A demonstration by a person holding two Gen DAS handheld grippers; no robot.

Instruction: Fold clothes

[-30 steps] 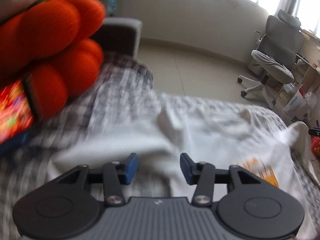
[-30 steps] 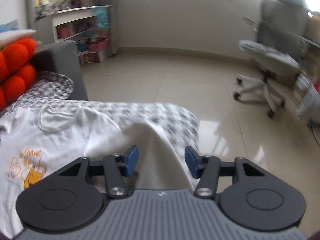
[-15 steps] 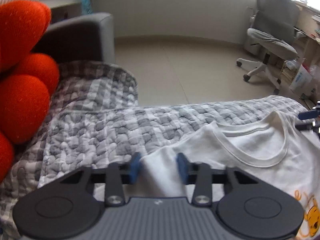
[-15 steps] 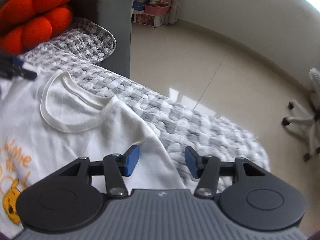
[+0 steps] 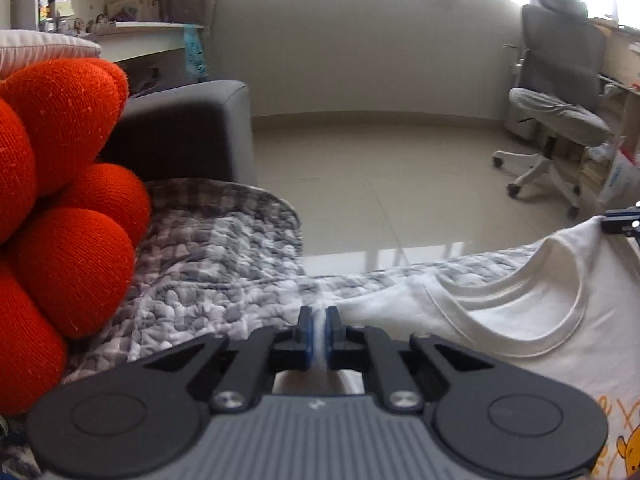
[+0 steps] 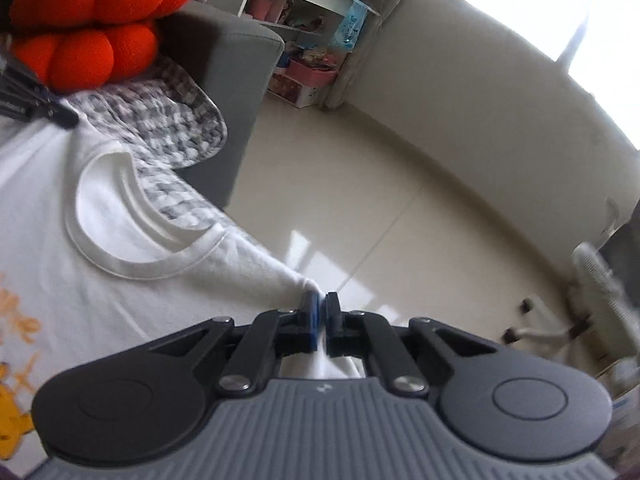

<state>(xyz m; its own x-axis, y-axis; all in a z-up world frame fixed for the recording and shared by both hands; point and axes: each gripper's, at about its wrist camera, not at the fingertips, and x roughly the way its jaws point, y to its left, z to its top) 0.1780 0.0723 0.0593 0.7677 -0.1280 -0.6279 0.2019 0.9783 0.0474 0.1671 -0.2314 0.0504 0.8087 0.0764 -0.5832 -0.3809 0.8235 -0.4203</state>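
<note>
Pinching white T-shirt (image 5: pixel 500 320) shoulders near the quilted cover's (image 5: pixel 224 264) floor-side edge: left gripper (image 5: pixel 318 330) and right gripper (image 6: pixel 320 320), fingers closed on fabric.

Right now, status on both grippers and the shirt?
Left gripper shut on white T-shirt shoulder. Right gripper shut on other shoulder. Shirt face up on checkered blanket. Orange cushion beside, not blocking.

**White T-shirt, front up, held at both shoulders**

White T-shirt (image 5: pixel 500 320), short ribbed round collar, lies front side up on a grey-and-white checked quilt (image 5: pixel 224 264). Orange lettering and a yellow cartoon bear are printed on the chest, partly cut off at frame edge. Fabric is pulled fairly flat between the shoulders. Each shoulder corner is pinched in a claw; the right-hand corner is lifted past the quilt edge.
</note>
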